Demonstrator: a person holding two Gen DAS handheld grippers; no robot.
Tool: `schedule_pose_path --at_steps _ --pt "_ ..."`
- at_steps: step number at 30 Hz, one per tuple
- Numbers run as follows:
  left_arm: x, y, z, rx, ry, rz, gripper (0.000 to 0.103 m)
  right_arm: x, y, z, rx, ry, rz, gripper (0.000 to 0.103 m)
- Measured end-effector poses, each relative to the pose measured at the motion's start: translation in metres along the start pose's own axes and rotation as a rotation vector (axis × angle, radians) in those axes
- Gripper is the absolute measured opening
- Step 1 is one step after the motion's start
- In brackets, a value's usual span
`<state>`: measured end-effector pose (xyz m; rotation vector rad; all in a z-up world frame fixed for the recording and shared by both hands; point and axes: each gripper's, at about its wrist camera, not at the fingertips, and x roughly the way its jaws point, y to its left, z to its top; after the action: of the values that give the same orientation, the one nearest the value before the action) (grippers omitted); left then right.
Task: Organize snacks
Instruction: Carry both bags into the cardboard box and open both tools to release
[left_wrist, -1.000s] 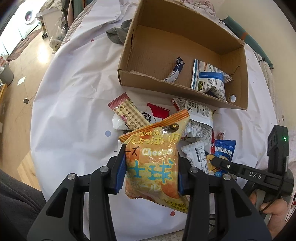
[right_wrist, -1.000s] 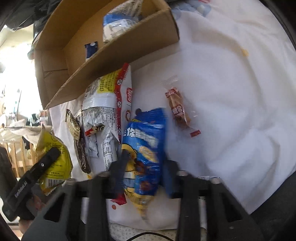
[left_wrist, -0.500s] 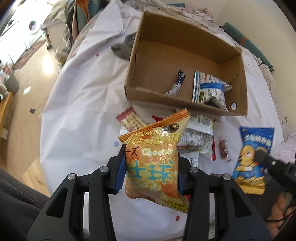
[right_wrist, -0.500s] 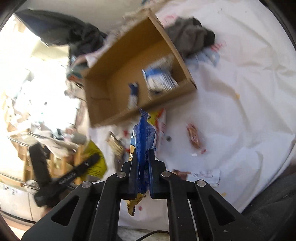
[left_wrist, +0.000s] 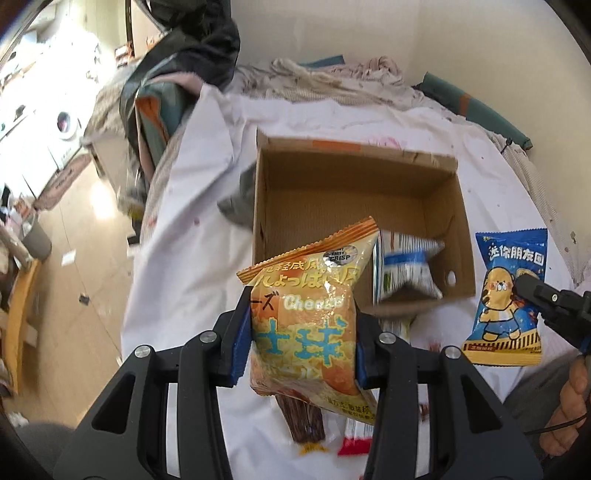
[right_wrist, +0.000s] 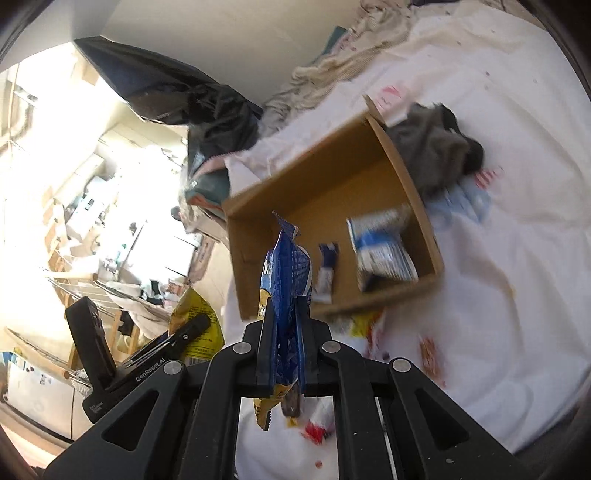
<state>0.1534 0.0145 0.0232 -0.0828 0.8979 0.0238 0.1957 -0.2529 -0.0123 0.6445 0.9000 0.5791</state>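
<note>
Left wrist view: our left hand-held gripper (left_wrist: 301, 345) clamps the cheese bag (left_wrist: 306, 321) above the box's (left_wrist: 354, 192) near edge. Our right hand-held gripper (right_wrist: 286, 343) pinches the blue bag (right_wrist: 286, 280) beside it. We should carry both over the box's bare floor, lower them, then let go.

One cardboard box (left_wrist: 354, 184) holds two packets, a blue-and-white bag (right_wrist: 384, 254) and a small blue stick pack (right_wrist: 327, 266), while two more bags are held aloft: one yellow cheese snack (left_wrist: 306, 317) and one blue bear-print bag (left_wrist: 506, 295).
</note>
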Motion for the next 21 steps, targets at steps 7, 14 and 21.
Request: schedule_pose_path --at_steps 7,14,21 --pt "0.017 -0.007 0.033 0.041 -0.041 0.018 0.039 0.02 0.002 0.034 -0.02 -0.033 0.016 0.008" --pt "0.048 -0.017 0.042 0.06 -0.047 0.021 0.039 0.052 -0.009 0.05 -0.049 -0.009 -0.022 0.008" --pt "0.076 -0.033 0.03 0.147 -0.073 0.076 0.039 0.078 -0.028 0.048 -0.047 0.035 -0.072 0.008"
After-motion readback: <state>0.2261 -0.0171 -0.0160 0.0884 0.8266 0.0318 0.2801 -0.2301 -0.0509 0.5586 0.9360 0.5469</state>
